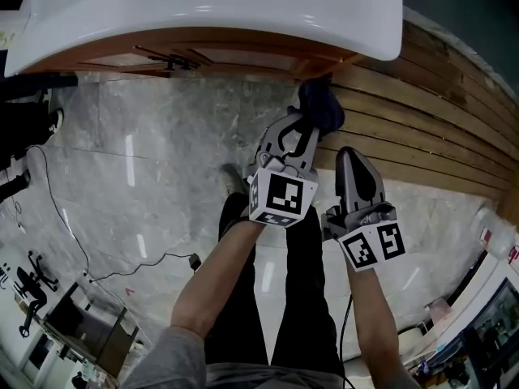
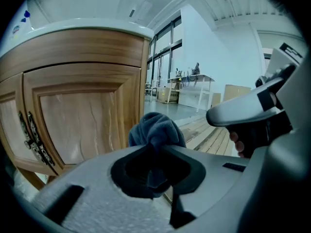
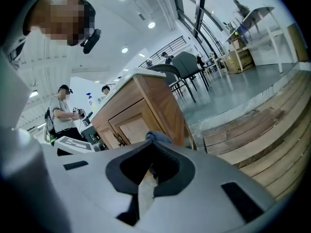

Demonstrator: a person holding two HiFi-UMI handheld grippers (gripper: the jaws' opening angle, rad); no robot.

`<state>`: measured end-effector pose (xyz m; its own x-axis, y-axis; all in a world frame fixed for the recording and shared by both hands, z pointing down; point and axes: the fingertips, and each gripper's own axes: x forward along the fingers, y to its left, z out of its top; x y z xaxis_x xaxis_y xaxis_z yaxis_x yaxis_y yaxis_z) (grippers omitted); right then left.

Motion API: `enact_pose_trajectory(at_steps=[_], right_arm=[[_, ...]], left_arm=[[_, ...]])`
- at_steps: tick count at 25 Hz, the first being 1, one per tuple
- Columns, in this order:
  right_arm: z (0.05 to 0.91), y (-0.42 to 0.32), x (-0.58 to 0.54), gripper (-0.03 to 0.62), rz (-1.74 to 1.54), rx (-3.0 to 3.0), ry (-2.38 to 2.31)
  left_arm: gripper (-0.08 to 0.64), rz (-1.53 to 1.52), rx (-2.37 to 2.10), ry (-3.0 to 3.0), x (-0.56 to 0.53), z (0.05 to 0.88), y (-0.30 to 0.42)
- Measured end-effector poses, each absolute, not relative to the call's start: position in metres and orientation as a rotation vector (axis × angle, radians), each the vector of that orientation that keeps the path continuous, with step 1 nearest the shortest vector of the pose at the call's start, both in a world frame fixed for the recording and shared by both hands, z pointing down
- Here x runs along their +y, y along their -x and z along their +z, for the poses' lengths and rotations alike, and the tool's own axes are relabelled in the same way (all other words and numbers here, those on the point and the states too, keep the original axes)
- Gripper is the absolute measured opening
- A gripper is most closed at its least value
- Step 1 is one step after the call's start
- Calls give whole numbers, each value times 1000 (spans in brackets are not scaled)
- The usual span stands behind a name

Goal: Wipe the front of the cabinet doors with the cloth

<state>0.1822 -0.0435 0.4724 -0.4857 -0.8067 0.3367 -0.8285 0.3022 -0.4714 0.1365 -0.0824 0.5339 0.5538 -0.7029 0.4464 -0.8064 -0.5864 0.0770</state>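
Left gripper (image 1: 302, 132) clamped on a bunched dark blue cloth (image 2: 156, 131), just beside the wooden cabinet door (image 2: 77, 118), right gripper (image 1: 353, 159) empty, jaws together, above the plank floor (image 1: 422, 124)

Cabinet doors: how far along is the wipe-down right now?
Done: the cloth is picked up and bunched in the left gripper. In hand: it is held up at the outer edge of the right-hand door; I can't see it touching the wood. Left: wiping the fronts of both doors, since nothing shows that either has been wiped. The right gripper is shut and empty.
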Motion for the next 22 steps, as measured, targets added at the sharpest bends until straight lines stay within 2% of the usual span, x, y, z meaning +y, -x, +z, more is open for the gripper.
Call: enact_pose_trajectory(at_steps=[22], right_arm=[[490,-92,-40,9,894,-2535,-1381]], left_arm=[[43,503,-1434,-2386,-53,530,-18]])
